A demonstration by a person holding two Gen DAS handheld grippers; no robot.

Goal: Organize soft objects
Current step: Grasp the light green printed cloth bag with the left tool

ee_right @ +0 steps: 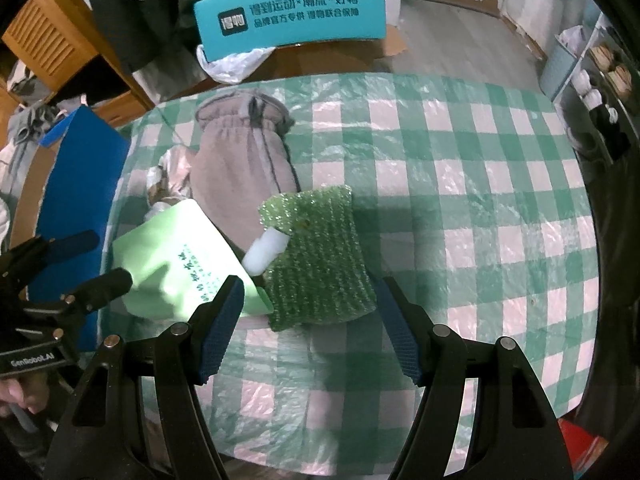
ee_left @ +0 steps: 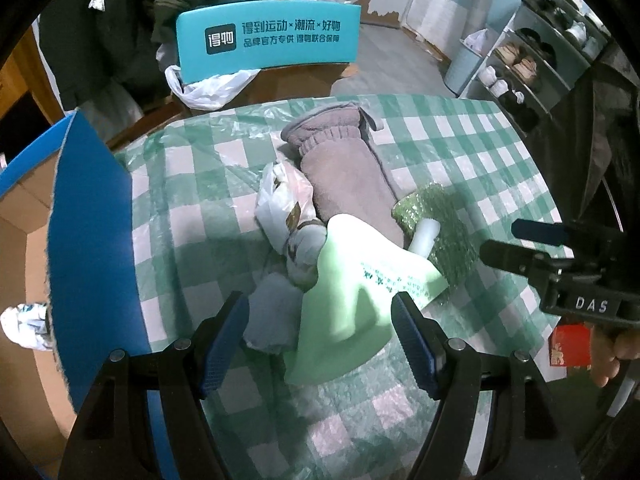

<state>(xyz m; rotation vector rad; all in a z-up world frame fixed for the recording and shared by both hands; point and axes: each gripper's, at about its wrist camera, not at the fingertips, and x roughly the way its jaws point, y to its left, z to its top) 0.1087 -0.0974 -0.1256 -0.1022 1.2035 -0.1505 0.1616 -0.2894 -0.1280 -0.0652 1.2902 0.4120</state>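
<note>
A pile of soft things lies on the green-checked tablecloth (ee_right: 460, 168). A grey-brown fleece garment (ee_left: 344, 176) stretches away from me. Beside it lie a crumpled white plastic bag (ee_left: 284, 200), a grey-blue cloth (ee_left: 272, 316) and a pale green pouch (ee_left: 344, 312). My left gripper (ee_left: 320, 340) points down over the pouch and the cloth, open, and the pads press on nothing. A sheet of green bubble wrap (ee_right: 316, 252) with a white foam tube (ee_right: 266, 254) on it lies just ahead of my right gripper (ee_right: 310, 328), which is open too. The pouch (ee_right: 180, 264) lies left of it.
A blue cardboard box (ee_left: 92, 240) stands open at the table's left edge. A teal printed box (ee_right: 292, 12) and a white bag sit behind the table. A shoe rack (ee_left: 532, 64) stands far right. A hand holds the right gripper (ee_left: 532, 248).
</note>
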